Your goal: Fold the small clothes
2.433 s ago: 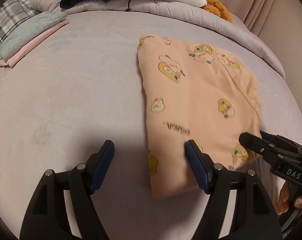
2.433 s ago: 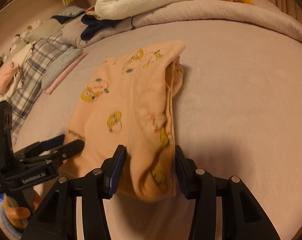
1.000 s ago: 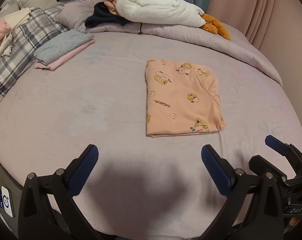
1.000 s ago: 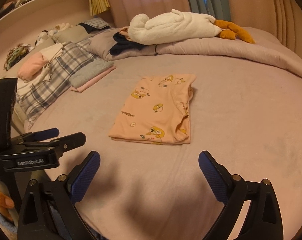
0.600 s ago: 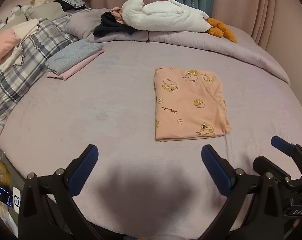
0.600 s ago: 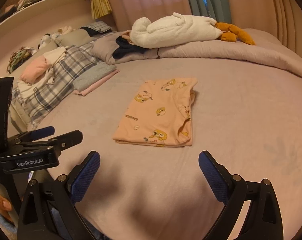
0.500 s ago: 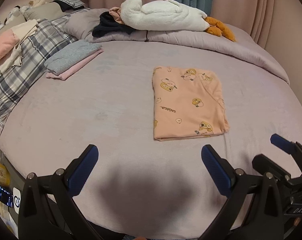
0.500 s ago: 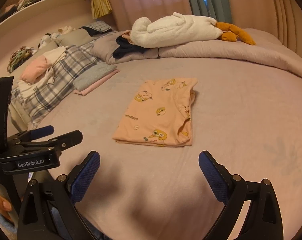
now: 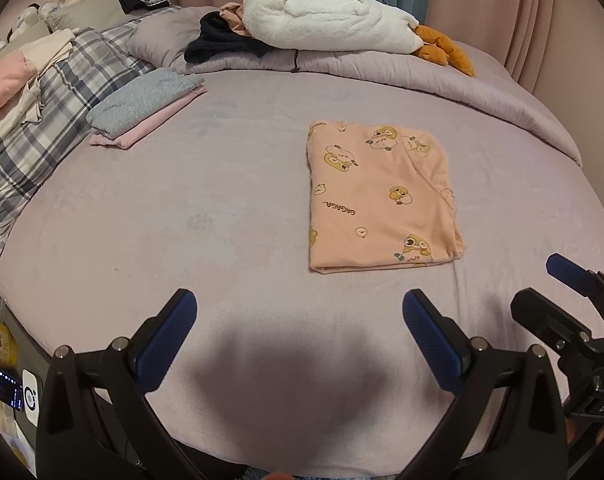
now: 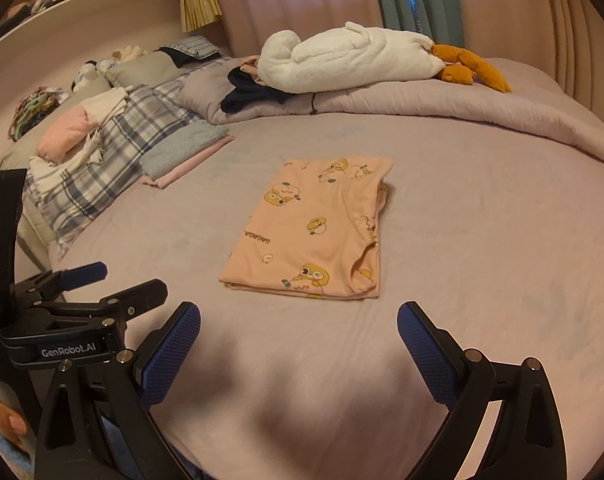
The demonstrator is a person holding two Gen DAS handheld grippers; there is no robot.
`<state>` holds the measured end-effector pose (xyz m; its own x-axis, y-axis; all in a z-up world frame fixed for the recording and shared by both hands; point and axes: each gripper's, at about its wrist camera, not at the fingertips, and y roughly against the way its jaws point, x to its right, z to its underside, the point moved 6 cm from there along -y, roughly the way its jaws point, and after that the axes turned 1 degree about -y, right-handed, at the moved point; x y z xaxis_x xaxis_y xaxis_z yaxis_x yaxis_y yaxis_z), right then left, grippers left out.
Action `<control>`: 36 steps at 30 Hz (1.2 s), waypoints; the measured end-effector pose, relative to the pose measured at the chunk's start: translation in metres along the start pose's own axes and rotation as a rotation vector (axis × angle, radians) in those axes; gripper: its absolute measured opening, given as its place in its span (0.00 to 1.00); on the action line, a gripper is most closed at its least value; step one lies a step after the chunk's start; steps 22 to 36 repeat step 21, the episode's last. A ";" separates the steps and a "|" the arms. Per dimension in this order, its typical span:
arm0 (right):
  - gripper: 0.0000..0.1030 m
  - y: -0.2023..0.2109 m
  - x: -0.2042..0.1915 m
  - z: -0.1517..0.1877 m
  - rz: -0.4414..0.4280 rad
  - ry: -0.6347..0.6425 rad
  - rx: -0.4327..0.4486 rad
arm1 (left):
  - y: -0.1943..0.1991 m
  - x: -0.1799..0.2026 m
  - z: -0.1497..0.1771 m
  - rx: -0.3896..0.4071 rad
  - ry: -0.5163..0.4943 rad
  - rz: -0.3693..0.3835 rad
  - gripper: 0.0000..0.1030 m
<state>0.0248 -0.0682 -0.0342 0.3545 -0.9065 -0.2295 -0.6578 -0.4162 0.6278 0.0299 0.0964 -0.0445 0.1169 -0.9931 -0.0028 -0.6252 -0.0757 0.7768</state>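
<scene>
A peach garment with yellow cartoon prints (image 9: 378, 196) lies folded into a flat rectangle on the mauve bed (image 9: 181, 216); it also shows in the right wrist view (image 10: 314, 232). My left gripper (image 9: 299, 328) is open and empty, held back near the bed's front edge, apart from the garment. My right gripper (image 10: 297, 332) is open and empty, also short of the garment. The right gripper shows at the right of the left wrist view (image 9: 558, 300), the left gripper at the left of the right wrist view (image 10: 113, 284).
A folded grey and pink stack (image 9: 145, 106) lies at the bed's left. A plaid blanket with clothes (image 9: 29, 120) is further left. A white plush with orange feet (image 9: 334, 24) and dark clothes (image 9: 221, 42) rest on the rolled duvet at the back.
Both grippers let go of the folded garment, opened wide and pulled back toward the bed's front edge. In the last half second little has moved.
</scene>
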 end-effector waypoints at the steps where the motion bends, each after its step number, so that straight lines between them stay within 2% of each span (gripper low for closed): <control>1: 0.95 -0.001 0.000 0.000 0.000 -0.001 -0.003 | -0.001 0.000 0.000 -0.001 -0.001 -0.003 1.00; 36: 0.95 -0.010 0.004 0.000 -0.001 -0.006 -0.035 | -0.006 0.001 0.001 -0.003 -0.007 0.004 1.00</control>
